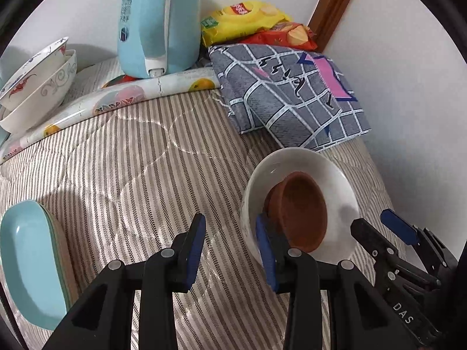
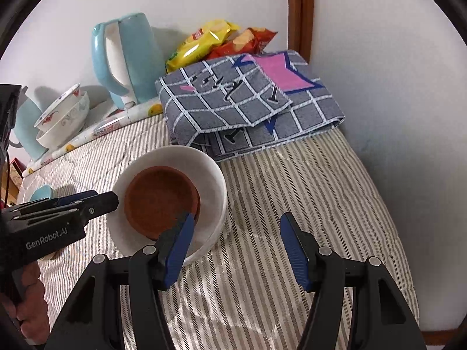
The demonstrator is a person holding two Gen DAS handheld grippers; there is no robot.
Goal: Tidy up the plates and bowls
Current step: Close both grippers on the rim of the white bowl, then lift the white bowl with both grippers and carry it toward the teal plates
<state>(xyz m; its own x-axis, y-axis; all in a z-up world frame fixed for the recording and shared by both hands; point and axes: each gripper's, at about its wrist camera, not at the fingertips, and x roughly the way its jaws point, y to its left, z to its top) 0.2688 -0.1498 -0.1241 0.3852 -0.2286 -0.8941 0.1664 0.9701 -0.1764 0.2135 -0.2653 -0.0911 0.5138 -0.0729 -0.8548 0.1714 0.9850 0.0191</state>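
A brown bowl (image 1: 300,210) lies inside a stack of white bowls (image 1: 338,192) on the striped cloth; it also shows in the right wrist view (image 2: 157,198) inside the white bowls (image 2: 210,175). My left gripper (image 1: 230,250) is open and empty, its right finger at the white bowls' near rim. My right gripper (image 2: 236,250) is open and empty, its left finger over the bowls' rim. Two patterned bowls (image 1: 38,84) are stacked at the back left. Light blue plates (image 1: 29,259) lie at the near left.
A light blue kettle (image 1: 157,23) stands at the back on a rolled fruit-print sheet (image 1: 122,96). A folded grey checked cloth (image 1: 292,93) and snack bags (image 1: 248,20) lie at the back right by the wall corner.
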